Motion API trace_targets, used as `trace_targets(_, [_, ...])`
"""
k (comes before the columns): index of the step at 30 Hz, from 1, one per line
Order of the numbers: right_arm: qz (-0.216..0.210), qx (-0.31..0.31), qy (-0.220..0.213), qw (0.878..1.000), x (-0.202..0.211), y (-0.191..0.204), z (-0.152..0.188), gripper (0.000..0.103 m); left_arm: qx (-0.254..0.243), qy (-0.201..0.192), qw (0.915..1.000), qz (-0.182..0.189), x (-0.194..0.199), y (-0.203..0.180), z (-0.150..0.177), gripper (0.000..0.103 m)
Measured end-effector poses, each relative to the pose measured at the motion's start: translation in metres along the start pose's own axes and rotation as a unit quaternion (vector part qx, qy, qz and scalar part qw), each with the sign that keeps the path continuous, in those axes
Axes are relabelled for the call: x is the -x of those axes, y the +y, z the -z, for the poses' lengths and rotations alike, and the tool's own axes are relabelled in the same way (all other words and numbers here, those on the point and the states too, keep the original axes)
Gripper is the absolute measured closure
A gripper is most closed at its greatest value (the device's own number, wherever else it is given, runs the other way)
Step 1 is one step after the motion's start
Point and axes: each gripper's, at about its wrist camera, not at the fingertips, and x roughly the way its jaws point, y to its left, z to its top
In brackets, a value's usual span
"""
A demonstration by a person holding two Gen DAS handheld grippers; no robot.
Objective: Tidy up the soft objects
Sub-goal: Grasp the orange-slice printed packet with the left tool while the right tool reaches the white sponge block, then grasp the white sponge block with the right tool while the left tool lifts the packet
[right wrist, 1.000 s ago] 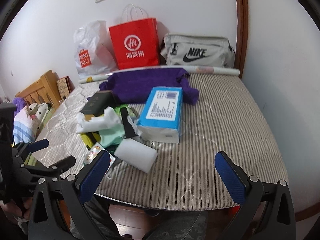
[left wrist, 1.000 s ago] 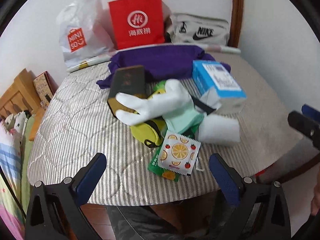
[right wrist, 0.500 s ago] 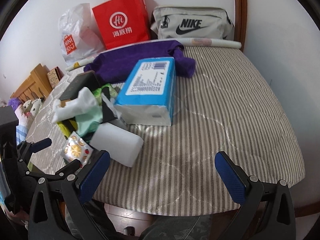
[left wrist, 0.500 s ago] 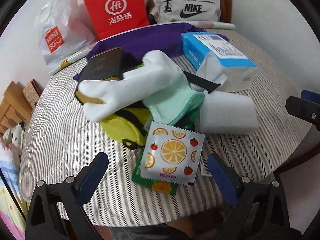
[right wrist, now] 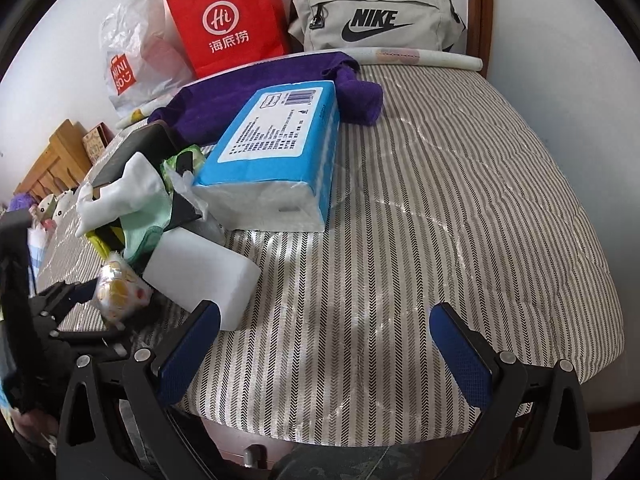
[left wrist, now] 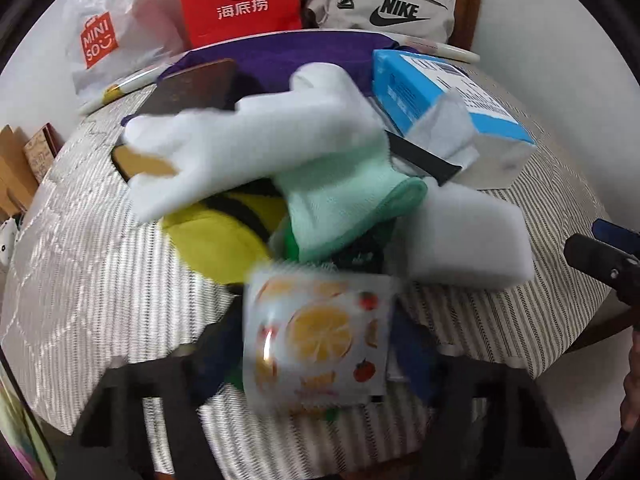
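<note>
A pile of soft things lies on the striped mattress: a white sock, a mint sock, a yellow pouch, a white foam block and a fruit-print packet. My left gripper has its jaws closing on the fruit-print packet, which bulges between the pads in the right wrist view. My right gripper stands open over the mattress's front edge, nothing between its fingers. Its left finger is close beside the foam block.
A blue tissue pack and a purple towel lie behind the pile, beside a dark box. A red paper bag, a white plastic bag and a grey Nike bag stand against the wall. Bare mattress lies to the right.
Both grippers have come down and closer to the mattress. The left jaws have narrowed from wide open onto the fruit-print packet, which now looks squeezed. The right jaws stay wide.
</note>
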Motion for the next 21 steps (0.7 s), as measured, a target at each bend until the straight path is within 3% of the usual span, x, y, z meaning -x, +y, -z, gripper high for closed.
trace_targets(4, [-0.003, 0.001, 0.004, 1.0, -0.003, 0.004, -0.001, 0.0, 0.01, -0.004, 0.9996, 0.028, 0.012, 0.007, 0.002, 0.046])
trace_targets(10, [-0.003, 0.019, 0.006, 1.0, -0.005, 0.018, 0.001, 0.0, 0.013, -0.013, 0.9993, 0.033, 0.025, 0.014, 0.005, 0.047])
trace_targets(14, [-0.006, 0.025, 0.006, 1.0, -0.005, 0.024, 0.001, 0.0, 0.041, -0.014, 0.9966, 0.069, 0.025, 0.037, 0.002, 0.047])
trace_targets(21, [-0.014, 0.038, 0.007, 0.999, -0.007, 0.033, 0.003, 0.0, 0.06, -0.021, 0.9974, 0.034, 0.027, 0.064, 0.005, 0.047])
